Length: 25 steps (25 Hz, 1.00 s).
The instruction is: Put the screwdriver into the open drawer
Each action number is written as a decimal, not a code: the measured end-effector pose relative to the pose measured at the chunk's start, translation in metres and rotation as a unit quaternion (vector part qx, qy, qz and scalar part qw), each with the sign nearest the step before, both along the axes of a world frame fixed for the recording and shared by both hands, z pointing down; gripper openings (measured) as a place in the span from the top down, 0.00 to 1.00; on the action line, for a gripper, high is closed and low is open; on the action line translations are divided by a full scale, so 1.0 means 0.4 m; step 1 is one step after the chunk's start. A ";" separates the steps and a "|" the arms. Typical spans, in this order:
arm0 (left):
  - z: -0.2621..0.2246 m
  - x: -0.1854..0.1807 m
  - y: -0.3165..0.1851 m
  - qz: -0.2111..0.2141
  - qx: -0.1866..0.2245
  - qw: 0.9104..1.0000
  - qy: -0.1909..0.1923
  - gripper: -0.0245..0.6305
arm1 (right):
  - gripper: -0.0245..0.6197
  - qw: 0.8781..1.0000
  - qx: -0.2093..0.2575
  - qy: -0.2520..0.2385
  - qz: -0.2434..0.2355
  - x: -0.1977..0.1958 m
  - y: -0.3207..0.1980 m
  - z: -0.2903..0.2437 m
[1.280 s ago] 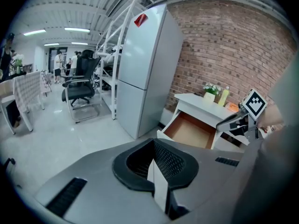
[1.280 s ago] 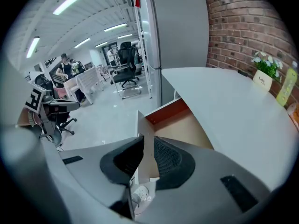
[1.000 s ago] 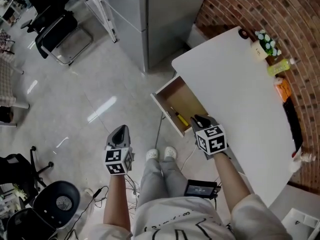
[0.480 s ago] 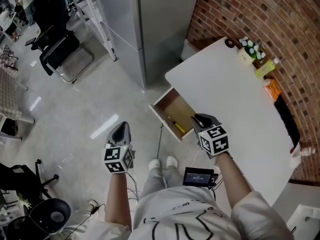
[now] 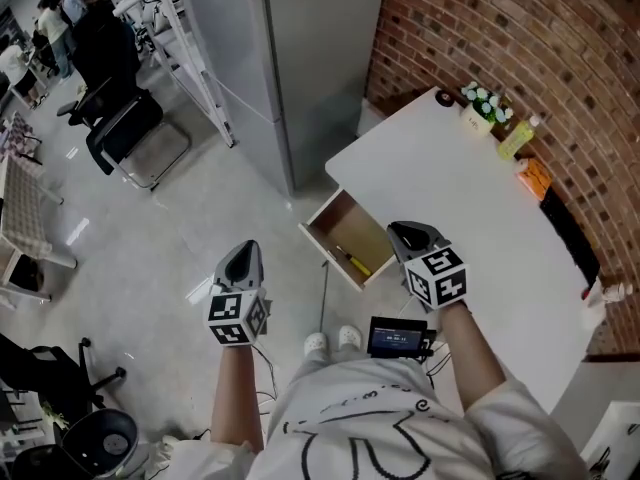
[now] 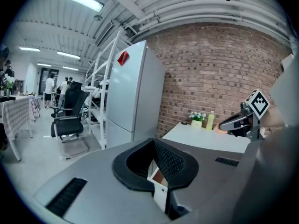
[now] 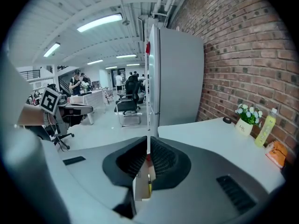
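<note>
Nearby, the screwdriver (image 5: 352,262) lies in the drawer (image 5: 345,223) beside a fridge (image 5: 290,58).

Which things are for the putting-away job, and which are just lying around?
For the job: yellow-handled screwdriver, already lying in the open wooden drawer of the white table; right tongs near it.

Just lying about: white flowers in a small pot, yellow-green bottle, orange packet, black office chair.

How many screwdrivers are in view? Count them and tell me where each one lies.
1. The screwdriver, with a yellow handle, lies inside the open drawer pulled out from the white table. No other shows, though part of the drawer is hidden.
</note>
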<state>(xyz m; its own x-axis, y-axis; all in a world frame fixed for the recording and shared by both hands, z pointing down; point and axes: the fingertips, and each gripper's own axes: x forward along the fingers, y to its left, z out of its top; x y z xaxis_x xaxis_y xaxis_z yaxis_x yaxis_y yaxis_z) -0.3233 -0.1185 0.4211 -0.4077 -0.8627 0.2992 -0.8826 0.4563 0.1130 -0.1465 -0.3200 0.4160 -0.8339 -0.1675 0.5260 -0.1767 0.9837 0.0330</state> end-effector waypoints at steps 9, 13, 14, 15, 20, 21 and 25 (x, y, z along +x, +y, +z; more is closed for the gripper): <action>-0.110 0.014 -0.030 0.017 0.038 0.998 -0.045 0.95 | 0.93 0.994 0.074 -0.083 0.011 0.008 0.005 -0.146; -0.135 0.033 -0.041 0.029 0.045 0.997 -0.064 0.95 | 0.93 0.986 0.120 -0.114 0.015 0.022 0.014 -0.204; -0.141 0.037 -0.042 0.031 0.047 0.996 -0.066 0.95 | 0.93 0.985 0.125 -0.119 0.017 0.026 0.014 -0.212; -0.147 0.039 -0.042 0.032 0.050 0.996 -0.069 0.95 | 0.93 0.984 0.127 -0.123 0.021 0.030 0.014 -0.218; -0.181 0.034 -0.050 0.033 0.065 0.994 -0.079 0.95 | 0.93 0.983 0.123 -0.135 0.031 0.042 0.010 -0.228; -0.188 0.031 -0.052 0.032 0.068 0.994 -0.082 0.95 | 0.93 0.983 0.124 -0.135 0.032 0.043 0.009 -0.229; -0.206 0.030 -0.068 0.032 0.078 0.993 -0.088 0.95 | 0.93 0.982 0.125 -0.139 0.035 0.051 0.001 -0.235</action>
<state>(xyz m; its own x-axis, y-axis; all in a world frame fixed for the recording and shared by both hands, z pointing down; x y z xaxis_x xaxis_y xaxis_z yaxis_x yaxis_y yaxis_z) -0.3113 -0.1456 0.3387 -0.3843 -0.9190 0.0883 -0.9217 0.3873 0.0197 -0.1259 -0.3194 0.3221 -0.9211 -0.3240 0.2156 -0.2797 0.9363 0.2123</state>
